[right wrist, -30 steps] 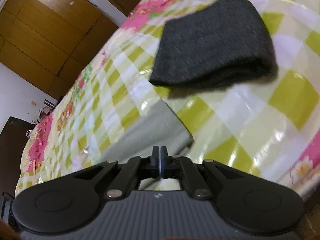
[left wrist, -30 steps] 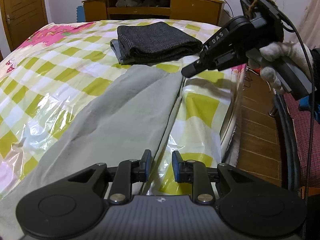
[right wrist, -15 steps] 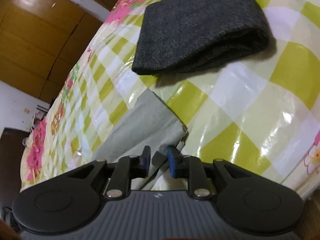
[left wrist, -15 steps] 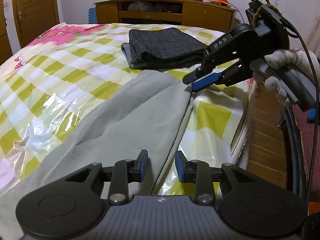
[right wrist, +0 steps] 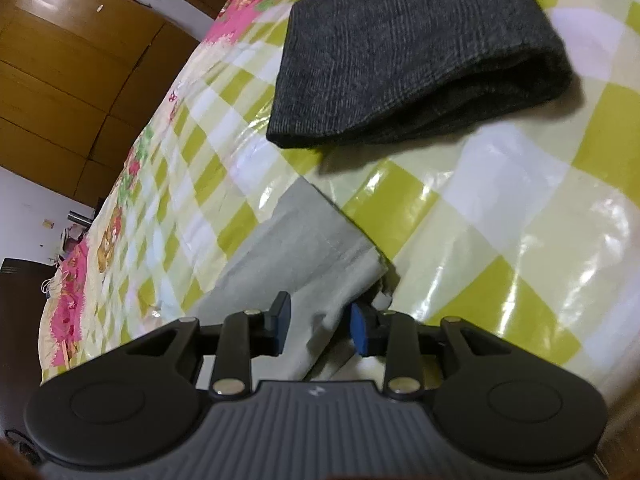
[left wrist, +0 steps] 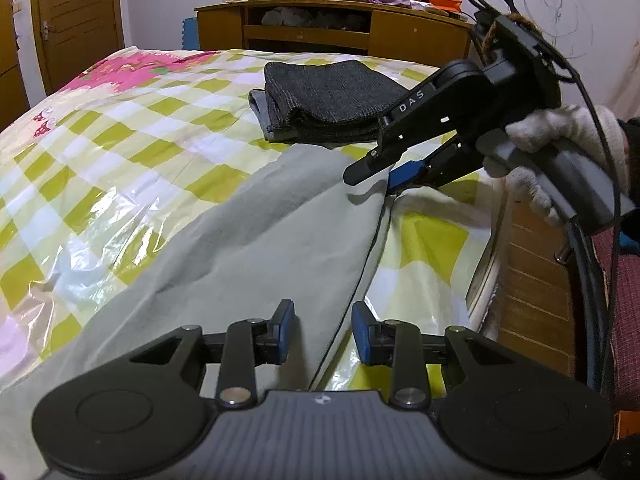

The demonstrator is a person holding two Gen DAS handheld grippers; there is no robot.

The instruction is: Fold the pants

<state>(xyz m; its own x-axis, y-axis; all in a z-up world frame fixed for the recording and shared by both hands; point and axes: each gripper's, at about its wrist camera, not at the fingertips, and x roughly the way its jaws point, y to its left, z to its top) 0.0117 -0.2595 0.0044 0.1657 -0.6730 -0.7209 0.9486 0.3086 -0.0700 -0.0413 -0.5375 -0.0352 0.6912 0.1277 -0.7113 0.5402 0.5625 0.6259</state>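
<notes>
Light grey pants (left wrist: 256, 240) lie stretched across a bed (left wrist: 120, 128) covered in a glossy yellow-green and white checked sheet with pink flowers at its far left. The pants run from the near left toward the far right, their right edge close to the bed's right side. The left gripper (left wrist: 322, 334) hovers over the near part of that edge with its blue-padded fingers (left wrist: 285, 330) spread apart, holding nothing. The right gripper (right wrist: 318, 328), held in a white-gloved hand (left wrist: 560, 152), sits at the far end of the pants, its fingers also apart, straddling the corner of the cloth without pinching it. Just beyond that end lies a folded dark grey garment (right wrist: 408, 52), apart from the pants. A wooden cabinet (left wrist: 340, 28) stands behind the bed.
</notes>
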